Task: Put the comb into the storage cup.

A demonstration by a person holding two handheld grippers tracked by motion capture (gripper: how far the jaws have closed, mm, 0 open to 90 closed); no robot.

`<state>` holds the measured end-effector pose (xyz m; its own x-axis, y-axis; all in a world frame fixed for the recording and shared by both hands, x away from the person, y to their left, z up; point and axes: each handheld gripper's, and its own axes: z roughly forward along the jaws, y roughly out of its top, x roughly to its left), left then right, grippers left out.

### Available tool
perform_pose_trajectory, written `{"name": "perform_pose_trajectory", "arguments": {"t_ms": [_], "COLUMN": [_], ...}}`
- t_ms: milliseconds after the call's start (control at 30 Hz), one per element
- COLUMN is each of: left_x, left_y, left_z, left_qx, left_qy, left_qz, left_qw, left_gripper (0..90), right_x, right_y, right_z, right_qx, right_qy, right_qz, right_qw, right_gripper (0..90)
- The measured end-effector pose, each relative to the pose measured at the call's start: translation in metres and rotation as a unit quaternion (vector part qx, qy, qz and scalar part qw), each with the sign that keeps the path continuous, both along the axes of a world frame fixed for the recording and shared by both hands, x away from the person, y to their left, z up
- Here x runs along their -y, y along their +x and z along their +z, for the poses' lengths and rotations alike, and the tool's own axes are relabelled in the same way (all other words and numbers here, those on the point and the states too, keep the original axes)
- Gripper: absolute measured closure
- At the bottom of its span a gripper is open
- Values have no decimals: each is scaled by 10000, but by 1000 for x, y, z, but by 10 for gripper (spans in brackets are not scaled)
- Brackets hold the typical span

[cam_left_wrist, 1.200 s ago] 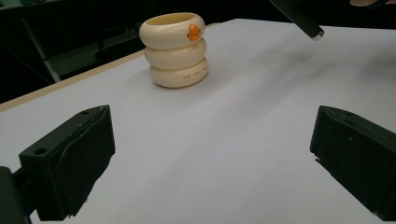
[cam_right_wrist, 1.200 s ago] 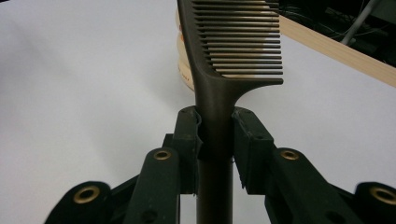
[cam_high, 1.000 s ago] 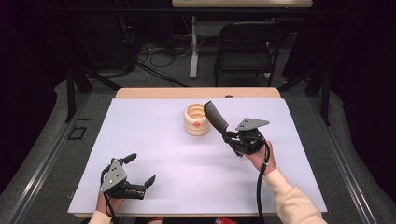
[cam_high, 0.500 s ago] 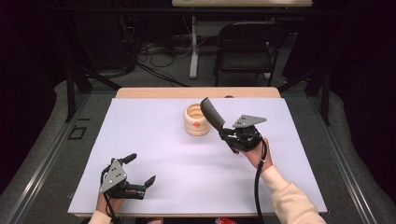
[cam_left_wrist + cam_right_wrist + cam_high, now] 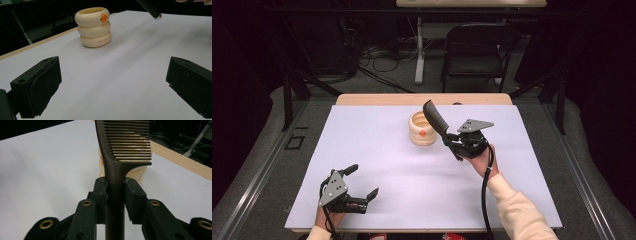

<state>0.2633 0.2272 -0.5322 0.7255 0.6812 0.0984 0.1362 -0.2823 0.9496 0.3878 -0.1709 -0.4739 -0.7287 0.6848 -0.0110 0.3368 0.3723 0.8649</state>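
The comb is clenched by its handle in the right tongs, its long axis tilted toward eleven o'clock, over the cream holder; the left tongs are held released, well apart.

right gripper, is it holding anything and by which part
Yes: the right gripper is shut on a dark comb, gripped on its handle just below the teeth. The left gripper holds nothing.

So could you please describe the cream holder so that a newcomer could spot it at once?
Start at the white table. Toward its far edge stands the holder, just left of the dark comb. It looks like three stacked cream rings, open on top, with a small orange mark.
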Motion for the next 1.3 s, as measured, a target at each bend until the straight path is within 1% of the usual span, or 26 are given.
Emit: {"name": "perform_pose_trajectory", "arguments": {"t_ms": [333,533,700,867,967,1300], "left_x": [0,0,0,0,0,0], "left_y": [0,0,0,0,-1,-1], "left_z": [0,0,0,0,0,0], "left_qx": [3,2,8,10,15,23], "left_qy": [-4,-2,-13,-10,-11,-20], "left_qz": [-1,-5,-9,-10,-17,-17], "left_qw": [10000,10000,10000,10000,10000,10000], "left_gripper": [2,1,2,2,1,2], "right_x": [-7,-13,-16,-19,-21,-27], "right_y": [5,7,10,12,13,18], "right_z": [5,4,7,11,11,13], "right_qx": [131,141,174,273,248,301], "right_qy": [105,136,176,203,220,273], "right_qz": [11,23,28,39,38,49], "right_qw": [9999,9998,9997,9994,9994,9992], "right_gripper": [726,725,726,725,725,726]}}
